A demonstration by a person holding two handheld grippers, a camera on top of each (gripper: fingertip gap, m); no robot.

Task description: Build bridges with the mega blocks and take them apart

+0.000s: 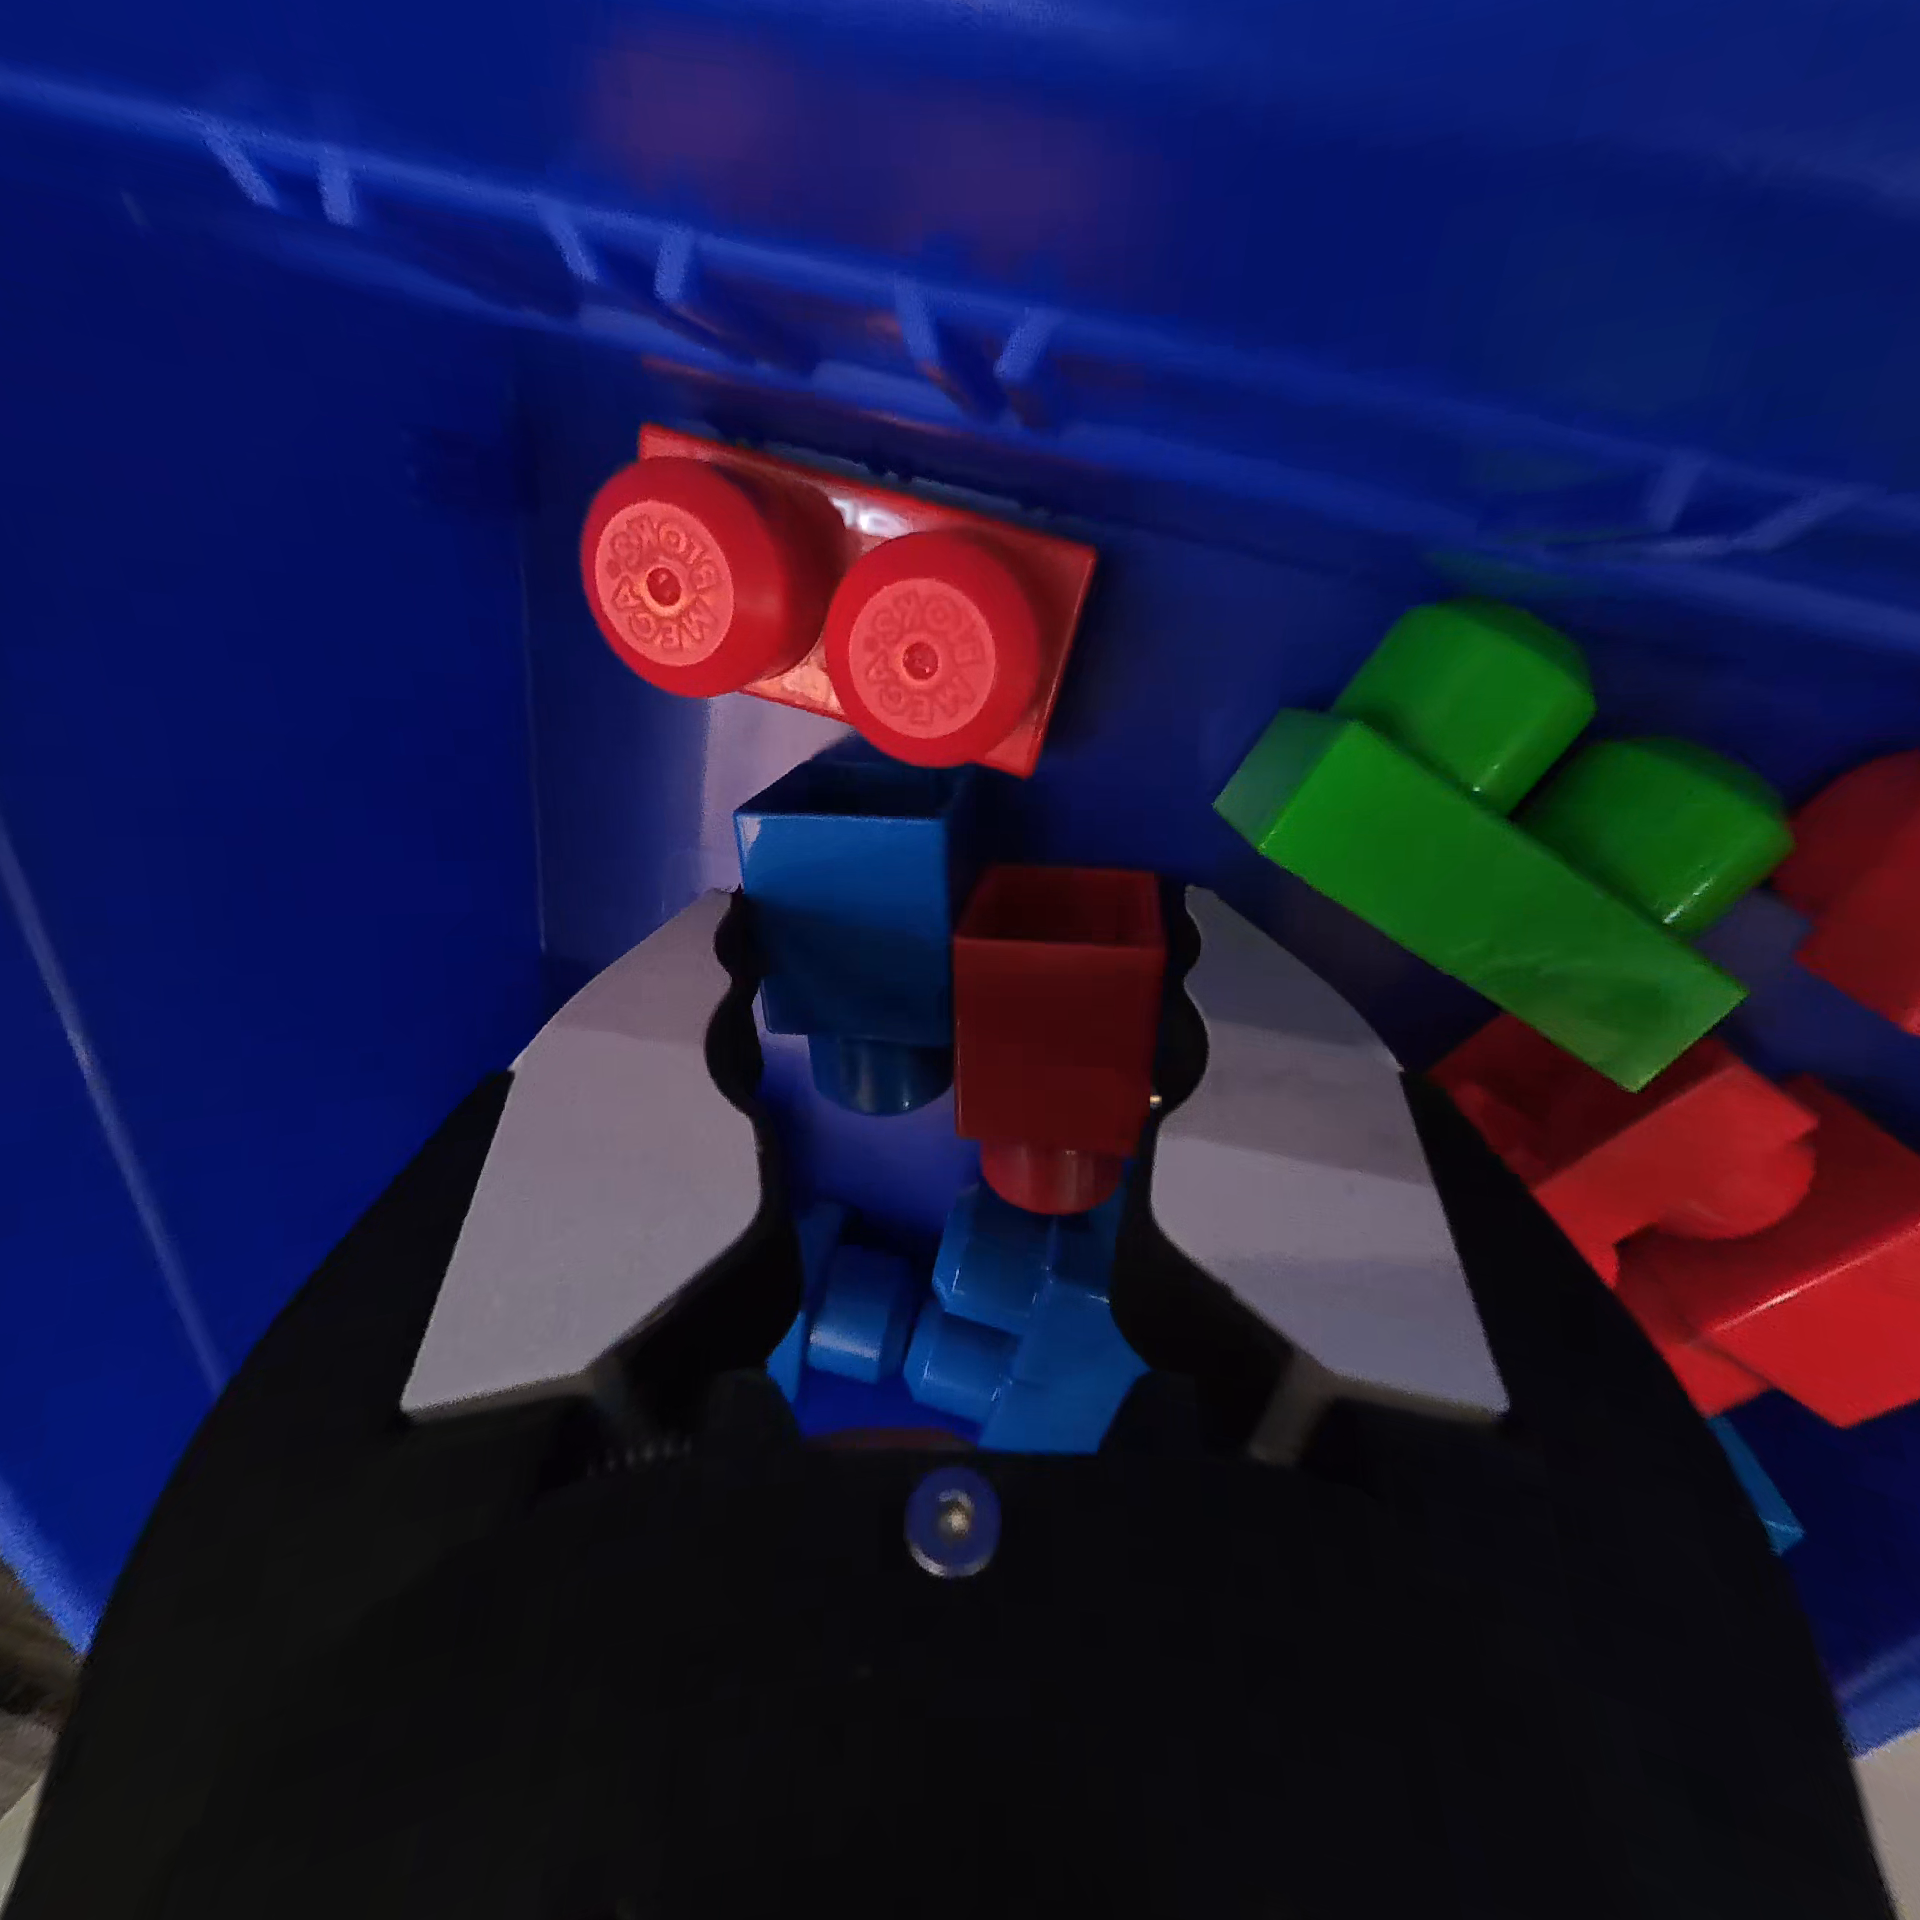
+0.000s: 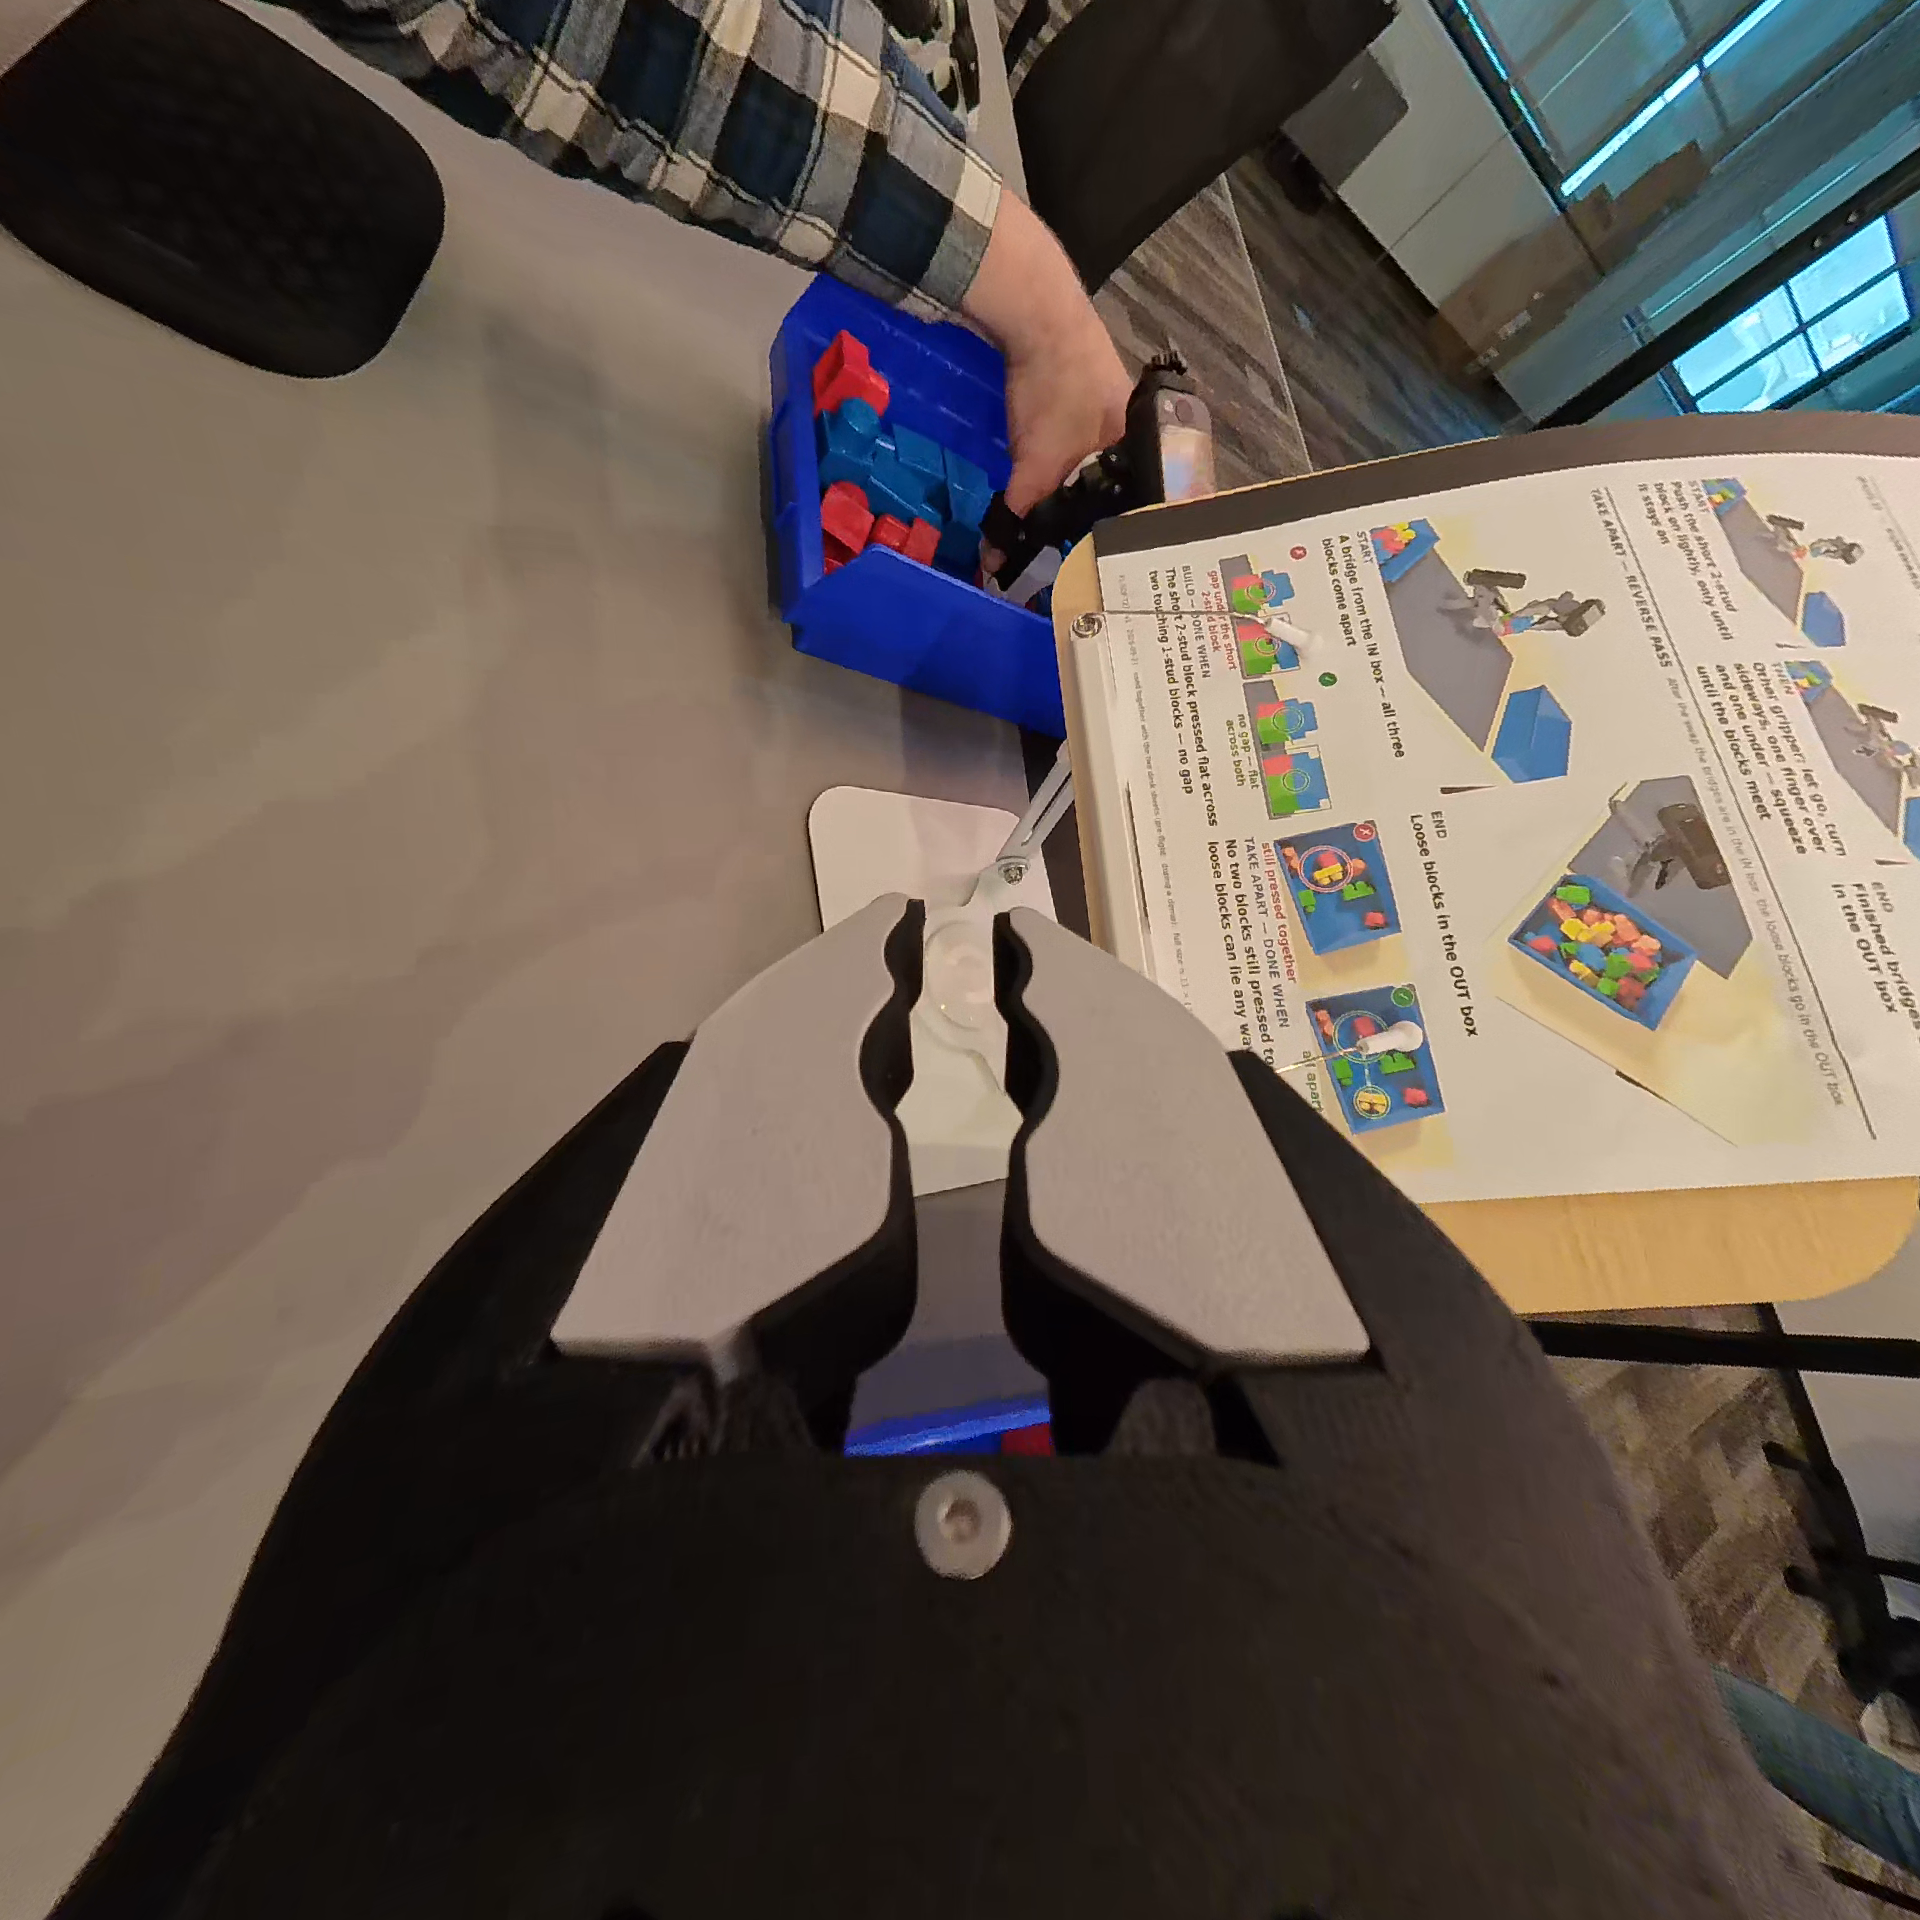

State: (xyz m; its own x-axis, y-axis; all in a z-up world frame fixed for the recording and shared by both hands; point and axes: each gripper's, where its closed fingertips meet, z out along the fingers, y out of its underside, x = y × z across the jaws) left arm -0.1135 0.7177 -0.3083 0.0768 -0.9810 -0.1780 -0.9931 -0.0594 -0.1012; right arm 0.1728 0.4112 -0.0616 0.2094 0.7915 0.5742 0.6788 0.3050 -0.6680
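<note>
- Inside the blue plastic bin (image 1: 260, 727), a blue one-stud block (image 1: 847, 914) and a red one-stud block (image 1: 1060, 1008) sit side by side between the fingers of the left gripper (image 1: 956, 977).
- A red two-stud block (image 1: 831, 603) lies behind them, against the bin's wall.
- A green two-stud block (image 1: 1486, 831) lies to their right, on a red block pile (image 1: 1714, 1247).
- The bin stands on the grey table (image 2: 416, 831), left of the instruction sheet on a board (image 2: 1507, 831).

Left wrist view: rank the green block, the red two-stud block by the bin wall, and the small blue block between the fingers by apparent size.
1. Green block
2. Red two-stud block
3. Small blue block

Green and red look close; differing distance makes true size unsure.
</note>
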